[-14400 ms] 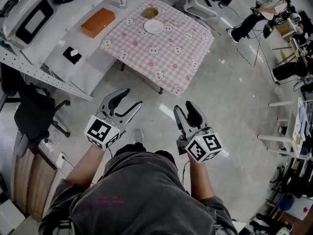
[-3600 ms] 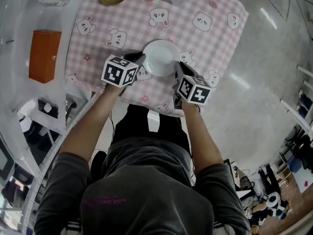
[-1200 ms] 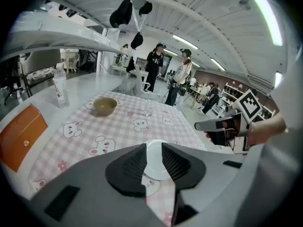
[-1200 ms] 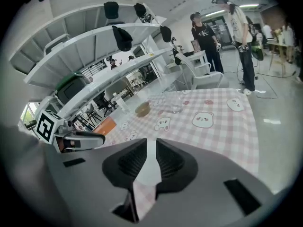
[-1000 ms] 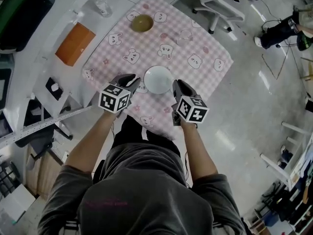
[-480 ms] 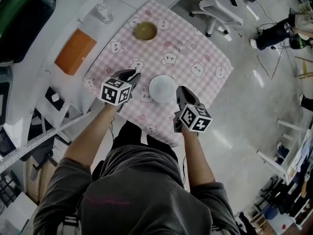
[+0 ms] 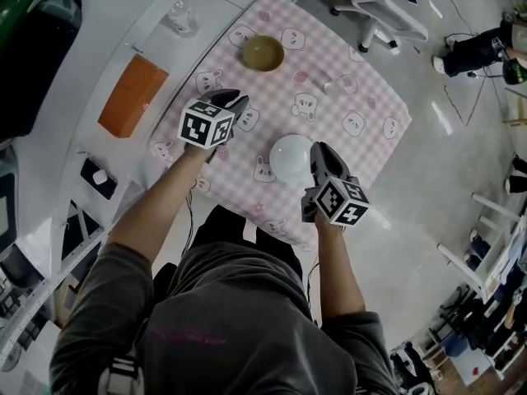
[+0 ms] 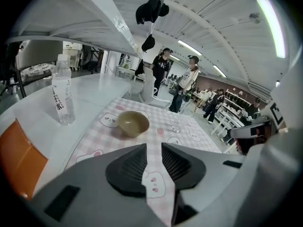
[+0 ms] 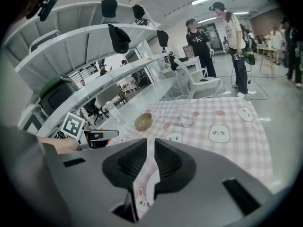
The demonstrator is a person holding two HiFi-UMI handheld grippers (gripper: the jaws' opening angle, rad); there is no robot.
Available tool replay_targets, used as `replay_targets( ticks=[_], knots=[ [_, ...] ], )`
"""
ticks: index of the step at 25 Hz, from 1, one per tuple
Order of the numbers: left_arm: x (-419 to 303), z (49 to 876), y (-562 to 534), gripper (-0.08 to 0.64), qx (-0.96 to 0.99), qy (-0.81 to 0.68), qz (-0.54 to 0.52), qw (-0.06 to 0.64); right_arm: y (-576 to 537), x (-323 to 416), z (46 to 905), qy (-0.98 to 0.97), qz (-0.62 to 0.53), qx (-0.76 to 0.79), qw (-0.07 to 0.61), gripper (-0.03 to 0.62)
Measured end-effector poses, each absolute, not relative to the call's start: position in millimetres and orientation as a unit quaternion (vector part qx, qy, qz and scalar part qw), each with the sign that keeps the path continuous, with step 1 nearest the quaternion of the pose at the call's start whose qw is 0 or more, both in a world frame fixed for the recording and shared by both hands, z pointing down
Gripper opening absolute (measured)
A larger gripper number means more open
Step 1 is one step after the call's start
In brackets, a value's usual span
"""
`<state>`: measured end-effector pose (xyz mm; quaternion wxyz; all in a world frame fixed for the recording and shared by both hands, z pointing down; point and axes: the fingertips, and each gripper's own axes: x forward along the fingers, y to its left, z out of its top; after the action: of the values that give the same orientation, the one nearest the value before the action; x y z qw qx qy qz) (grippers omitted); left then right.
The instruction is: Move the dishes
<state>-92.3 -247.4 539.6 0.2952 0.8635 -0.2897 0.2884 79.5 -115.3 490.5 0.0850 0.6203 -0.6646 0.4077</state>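
My left fingers (image 8: pixel 130 169) stand a slit apart, empty; the bowl (image 8: pixel 133 122) lies ahead, near the counter's (image 7: pixel 354 97) far edge. My right fingers (image 9: pixel 135 162), parted as narrowly, hover beside the white plate (image 7: pixel 290 156), which rests by the near edge.

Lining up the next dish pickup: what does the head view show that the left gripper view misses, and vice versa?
Only the head view: the white plate, lying near the table's front edge. Only the left gripper view: the left gripper from behind its jaws, which stand slightly apart with just cloth between them, plus dark hanging items overhead. Both: the brown bowl, the water bottle, the orange box and the checked tablecloth.
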Motion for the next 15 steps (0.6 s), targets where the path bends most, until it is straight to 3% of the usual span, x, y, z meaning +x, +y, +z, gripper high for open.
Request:
replay_targets(
  ticks=[15],
  knots=[
    [-80,583,-337,0.097,0.856,-0.282,0.317,0.296,-131,84,518,-0.631,0.435,0.634,0.098,0.049]
  ],
)
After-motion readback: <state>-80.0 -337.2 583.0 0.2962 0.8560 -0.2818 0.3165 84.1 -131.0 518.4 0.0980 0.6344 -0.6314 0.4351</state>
